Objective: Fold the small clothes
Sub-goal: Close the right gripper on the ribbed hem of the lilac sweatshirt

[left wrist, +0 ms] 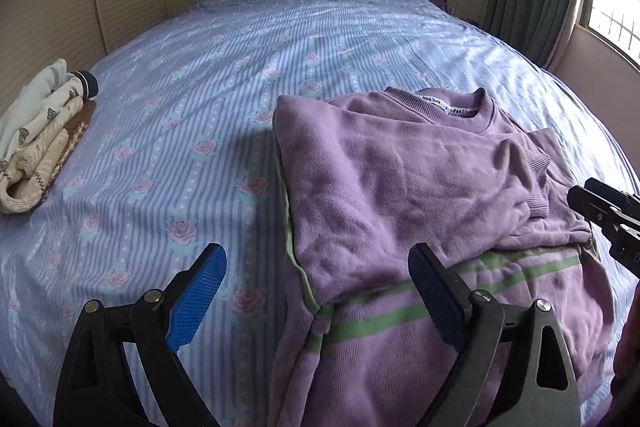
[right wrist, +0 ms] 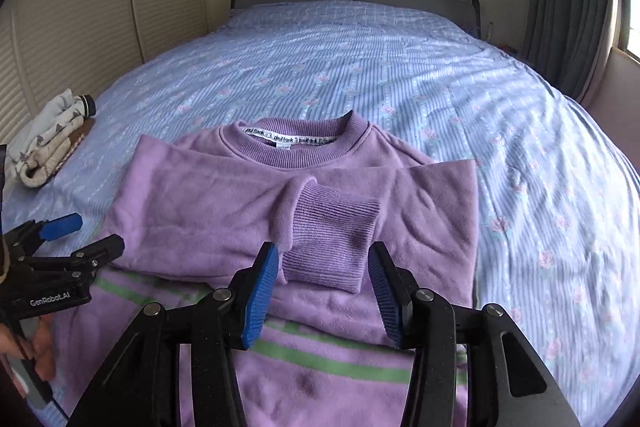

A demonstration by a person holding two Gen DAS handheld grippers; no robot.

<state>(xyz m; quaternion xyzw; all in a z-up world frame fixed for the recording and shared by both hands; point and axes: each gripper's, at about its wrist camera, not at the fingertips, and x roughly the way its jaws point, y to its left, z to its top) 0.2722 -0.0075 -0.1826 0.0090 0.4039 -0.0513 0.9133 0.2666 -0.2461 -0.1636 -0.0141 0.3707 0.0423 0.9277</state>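
Right tongs [right wrist: 322,291]: parted, gripping nothing, poised just above ribbed cuff [right wrist: 332,243] (sleeve laid across chest, presumably to narrow the garment). Left tongs [left wrist: 316,299]: spread wide, empty, straddling left folded edge. Purple sweatshirt [right wrist: 224,203]: flat on bed [right wrist: 360,67], collar away, both sleeves folded in, striped hem nearest. Folded stack [left wrist: 36,143]: well apart, at left edge.

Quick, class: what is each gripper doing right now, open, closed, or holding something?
Left gripper: jaws open wide, holding nothing.
Right gripper: jaws open, nothing gripped; the purple sweater lies below them.
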